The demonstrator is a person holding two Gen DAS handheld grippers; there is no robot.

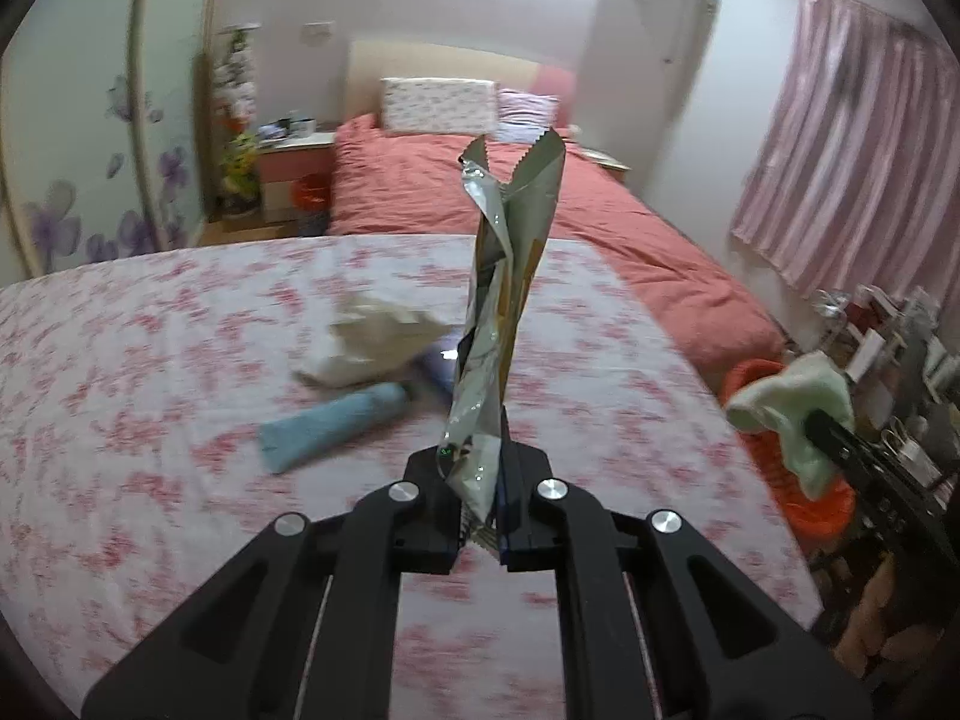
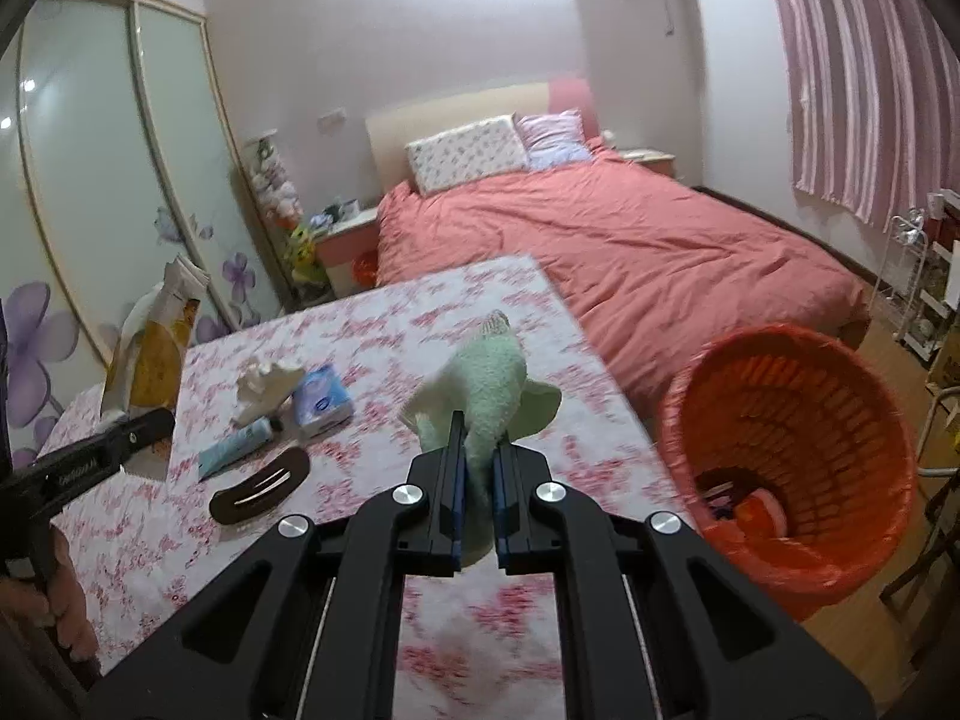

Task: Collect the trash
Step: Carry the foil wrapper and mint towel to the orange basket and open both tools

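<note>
right wrist view shows the right gripper [image 2: 478, 468] pinching a green cloth [image 2: 489, 384] and the left gripper [image 1: 480, 480] pinching a foil wrapper [image 1: 504, 276], both lifted above the table [image 2: 372, 324], so next carry each rightward over the orange bin [image 2: 792, 420] and let go.

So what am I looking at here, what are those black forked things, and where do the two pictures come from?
They are handheld grippers, one in each of a person's hands, each with a camera looking along its fingers. The left gripper is shut on an empty snack wrapper. The right gripper is shut on a green cloth. On the flowered table lie a crumpled tissue, a tissue pack, a blue tube and a brown hair clip. An orange bin stands beside the table.
</note>
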